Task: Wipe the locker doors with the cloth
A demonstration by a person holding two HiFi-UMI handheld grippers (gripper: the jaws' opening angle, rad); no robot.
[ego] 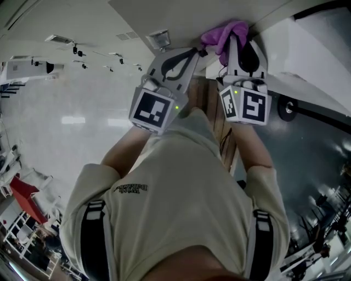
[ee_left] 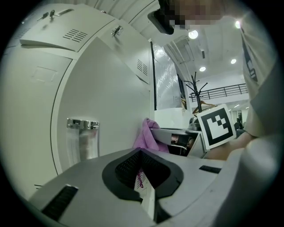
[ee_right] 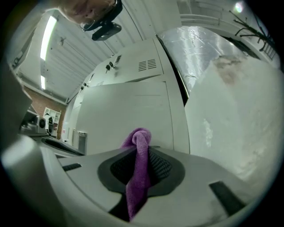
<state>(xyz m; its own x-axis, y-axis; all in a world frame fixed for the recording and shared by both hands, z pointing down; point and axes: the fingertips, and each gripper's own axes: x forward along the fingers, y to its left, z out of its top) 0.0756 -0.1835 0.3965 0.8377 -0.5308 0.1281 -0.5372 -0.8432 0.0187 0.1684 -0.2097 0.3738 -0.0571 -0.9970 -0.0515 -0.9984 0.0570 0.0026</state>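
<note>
A purple cloth (ego: 222,34) is bunched against the pale grey locker door (ego: 181,13), with my right gripper (ego: 239,32) shut on it. In the right gripper view the cloth (ee_right: 140,173) hangs between the jaws of the right gripper (ee_right: 142,148), its top touching the door (ee_right: 133,111). My left gripper (ego: 196,51) sits just left of it, jaws together and holding nothing, its tips close to the door. From the left gripper view, the left gripper (ee_left: 142,153) points at the door (ee_left: 102,88), with the cloth (ee_left: 148,135) and the right gripper's marker cube (ee_left: 216,126) to its right.
A chrome handle (ee_left: 82,124) sits on the door left of the cloth. Above are more locker doors with vent slots (ee_left: 76,34) and keys (ee_left: 49,15). A plastic-wrapped panel (ee_right: 213,57) stands right of the lockers. A coat rack (ee_left: 195,88) stands behind.
</note>
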